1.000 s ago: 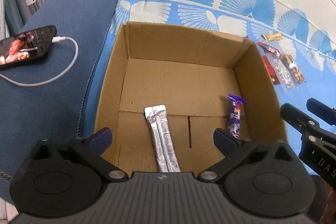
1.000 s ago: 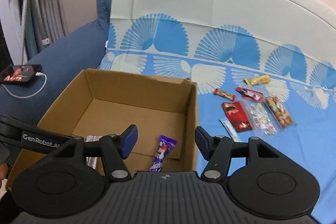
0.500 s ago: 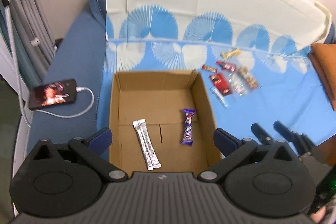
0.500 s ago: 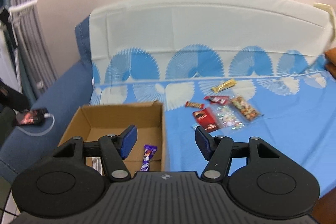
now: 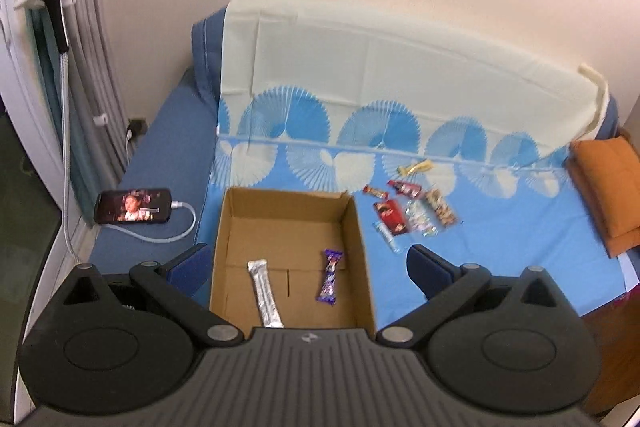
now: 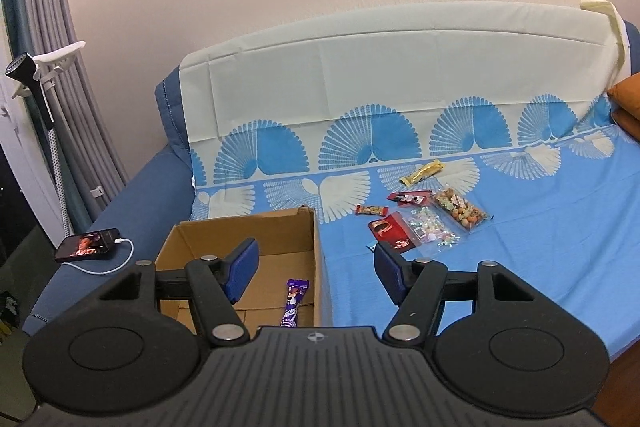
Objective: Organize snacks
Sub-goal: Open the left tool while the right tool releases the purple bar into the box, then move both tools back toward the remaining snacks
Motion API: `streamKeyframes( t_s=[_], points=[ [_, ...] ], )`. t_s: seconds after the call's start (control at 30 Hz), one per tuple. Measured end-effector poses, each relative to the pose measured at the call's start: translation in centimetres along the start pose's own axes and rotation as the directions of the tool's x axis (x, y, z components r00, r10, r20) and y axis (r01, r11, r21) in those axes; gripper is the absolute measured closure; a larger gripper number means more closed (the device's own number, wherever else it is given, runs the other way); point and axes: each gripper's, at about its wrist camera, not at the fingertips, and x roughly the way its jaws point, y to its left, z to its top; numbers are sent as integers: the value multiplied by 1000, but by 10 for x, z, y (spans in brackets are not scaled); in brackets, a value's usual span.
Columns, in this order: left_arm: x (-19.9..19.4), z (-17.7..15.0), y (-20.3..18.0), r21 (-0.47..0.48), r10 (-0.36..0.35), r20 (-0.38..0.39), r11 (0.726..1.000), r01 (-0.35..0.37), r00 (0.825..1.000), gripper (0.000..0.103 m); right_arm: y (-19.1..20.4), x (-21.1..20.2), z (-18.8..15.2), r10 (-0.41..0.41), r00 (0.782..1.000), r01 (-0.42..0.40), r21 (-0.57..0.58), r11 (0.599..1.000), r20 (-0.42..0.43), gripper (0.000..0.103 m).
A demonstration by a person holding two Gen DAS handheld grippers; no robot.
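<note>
Both grippers, left [image 5: 308, 265] and right [image 6: 316, 269], hang with jaws wide and hold nothing. Below sits the box [image 5: 362, 247] holding a silver stick [image 5: 265, 293] and purple bar [image 5: 330, 277]. Beyond, other snacks [image 6: 424, 221] lie scattered on the blue cloth [image 6: 560, 227].

Your cardboard box [image 5: 224, 227] is matt brown paperboard, and inside it lie a shiny silver foil stick [image 5: 265, 293] and a glossy purple wrapper [image 5: 329, 277]. At two o'clock from it, glossy clear plastic packets [image 6: 428, 229] lie on smooth printed cloth [image 6: 540, 227]. Your grippers' bodies look like matt black plastic with bright metal pivot pins [image 6: 229, 331].
</note>
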Motion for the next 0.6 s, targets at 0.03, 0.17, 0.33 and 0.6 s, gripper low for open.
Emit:
streamKeyframes(
  t_s=[0.03,0.17,0.33,0.6],
  points=[
    [-7,-1,-3,2,-6,18,1000,6,1000,0,0,-2,0,-1,1000,1,1,1000,4,36],
    [-23,-3,-11,12,-17,53,1000,16,998,0,-3,-12,0,-8,1000,7,5,1000,21,36],
    [-35,-3,-14,-2,-22,85,1000,23,996,0,-9,-20,1,-21,999,20,11,1000,39,35],
    [-40,-4,-16,-9,-37,86,999,38,996,0,-16,-25,-2,-33,998,32,25,999,48,34]
  ],
)
